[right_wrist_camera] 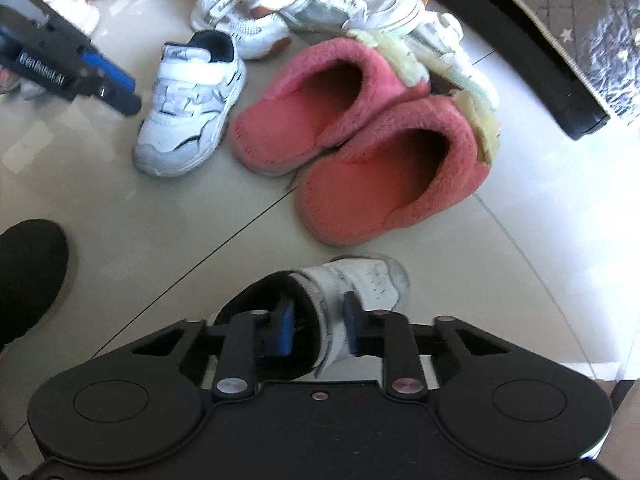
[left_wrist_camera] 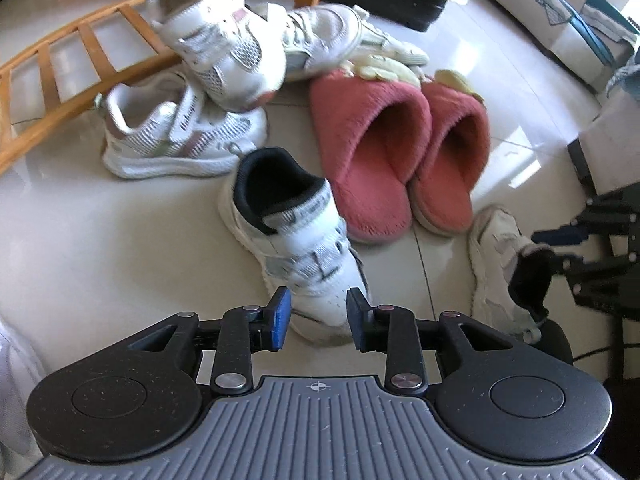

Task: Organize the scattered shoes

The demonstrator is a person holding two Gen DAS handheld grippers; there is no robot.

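The right gripper (right_wrist_camera: 316, 326) pinches the padded black collar of a scuffed white leather sneaker (right_wrist_camera: 360, 280). The left gripper (left_wrist_camera: 318, 318), fingers parted, hovers over its mate (left_wrist_camera: 296, 240)'s toe, beside plush pink slippers (left_wrist_camera: 400, 152).

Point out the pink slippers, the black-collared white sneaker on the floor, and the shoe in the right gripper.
pink slippers (left_wrist_camera: 374, 152): left wrist, left slipper's upper.
black-collared white sneaker (right_wrist_camera: 188, 120): right wrist, straps.
held shoe (right_wrist_camera: 372, 280): right wrist, side panel.

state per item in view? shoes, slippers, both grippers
right gripper: shut on white sneaker's collar
white sneaker: gripped at the collar, on floor
left gripper: open, jaws either side of navy-collared sneaker's toe
navy-collared sneaker: upright on floor, not gripped
pink slippers: paired side by side, upright
pink-trimmed sneakers: one upright, other tipped on top
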